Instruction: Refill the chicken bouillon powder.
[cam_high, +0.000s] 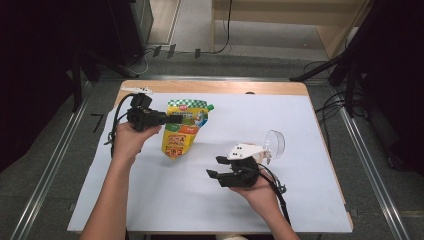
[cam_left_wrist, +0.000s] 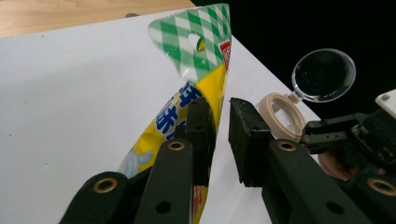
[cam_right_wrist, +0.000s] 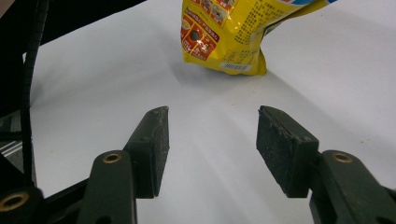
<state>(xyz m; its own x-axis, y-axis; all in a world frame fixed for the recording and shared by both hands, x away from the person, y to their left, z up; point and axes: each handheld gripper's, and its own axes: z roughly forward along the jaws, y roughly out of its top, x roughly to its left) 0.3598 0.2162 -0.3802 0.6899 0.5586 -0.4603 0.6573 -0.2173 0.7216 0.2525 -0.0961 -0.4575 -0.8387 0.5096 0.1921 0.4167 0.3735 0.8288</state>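
pouch (cam_right_wrist: 233, 32) top cut off by frame edge, print too small to read

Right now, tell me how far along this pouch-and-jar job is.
Done: the jar has its clear lid flipped open; the yellow pouch stands on the table. In hand: the left gripper has the pouch's edge between its jaws, a gap showing, not clamped. The right gripper is open and empty. Left: probably gripping the pouch and bringing it to the jar; its contents are hidden.

A wooden table (cam_high: 220, 86) carries a white sheet (cam_high: 165, 195). On the sheet a yellow pouch (cam_high: 182, 131) stands left of centre; an open-lidded jar (cam_high: 267, 147) sits right.
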